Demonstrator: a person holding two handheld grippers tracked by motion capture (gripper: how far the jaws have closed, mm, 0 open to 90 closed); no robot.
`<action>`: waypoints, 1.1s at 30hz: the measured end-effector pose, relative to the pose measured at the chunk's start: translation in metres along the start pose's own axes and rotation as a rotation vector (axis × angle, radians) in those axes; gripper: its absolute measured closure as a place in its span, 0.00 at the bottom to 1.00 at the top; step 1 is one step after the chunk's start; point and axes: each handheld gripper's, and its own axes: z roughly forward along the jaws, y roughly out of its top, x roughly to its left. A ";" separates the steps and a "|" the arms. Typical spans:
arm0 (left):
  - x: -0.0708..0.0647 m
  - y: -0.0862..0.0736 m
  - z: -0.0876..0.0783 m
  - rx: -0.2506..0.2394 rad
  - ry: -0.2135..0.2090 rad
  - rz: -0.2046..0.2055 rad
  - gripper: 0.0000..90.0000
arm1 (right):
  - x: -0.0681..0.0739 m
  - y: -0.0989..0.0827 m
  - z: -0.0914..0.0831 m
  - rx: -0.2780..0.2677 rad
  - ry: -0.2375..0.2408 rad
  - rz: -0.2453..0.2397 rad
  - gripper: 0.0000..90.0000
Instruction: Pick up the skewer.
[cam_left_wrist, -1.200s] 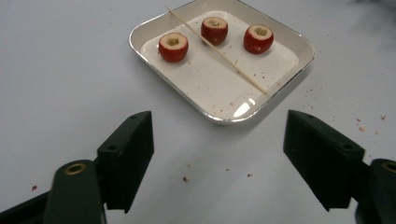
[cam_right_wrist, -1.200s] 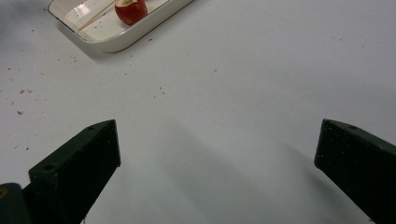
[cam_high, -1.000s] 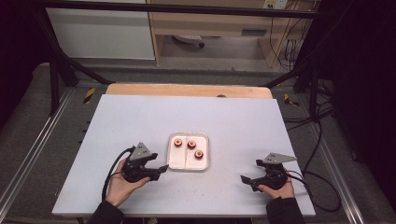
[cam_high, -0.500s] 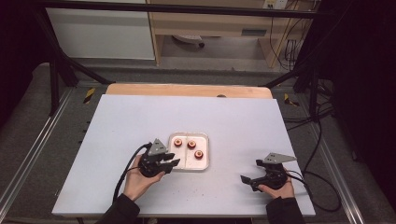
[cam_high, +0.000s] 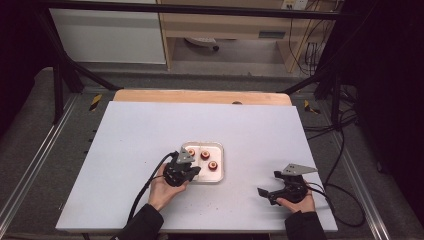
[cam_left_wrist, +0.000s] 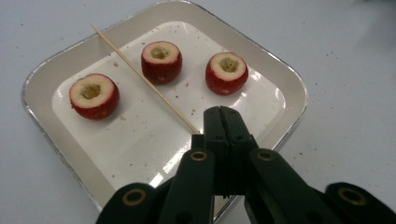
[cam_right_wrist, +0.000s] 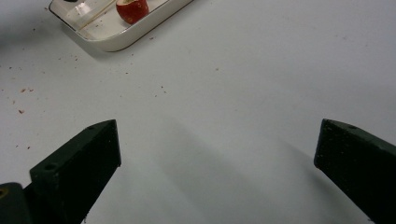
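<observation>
With the left gripper (cam_left_wrist: 221, 112) clamped on the skewer (cam_left_wrist: 144, 79) tip, abrupt lifting risks snapping or dropping it into the tray (cam_left_wrist: 285, 88).

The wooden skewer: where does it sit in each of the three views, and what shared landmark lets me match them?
High view: too thin to make out; the left gripper is at the tray.
Left gripper view: wooden skewer slants from the tray's upper-left rim down into the shut jaws.
Right gripper view: pale stick in the tray at top left, probably it.
Shared landmark: the white tray with the cored red fruit.
</observation>
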 end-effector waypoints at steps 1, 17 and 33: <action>0.000 -0.001 0.002 0.004 -0.002 0.002 1.00 | 0.000 0.000 0.000 -0.001 -0.001 -0.001 0.01; -0.004 -0.007 0.012 0.045 -0.012 0.014 1.00 | 0.000 0.000 0.000 0.000 0.001 0.000 0.01; 0.010 -0.015 -0.001 0.066 0.052 -0.007 1.00 | 0.000 0.000 0.001 0.002 0.000 -0.005 0.01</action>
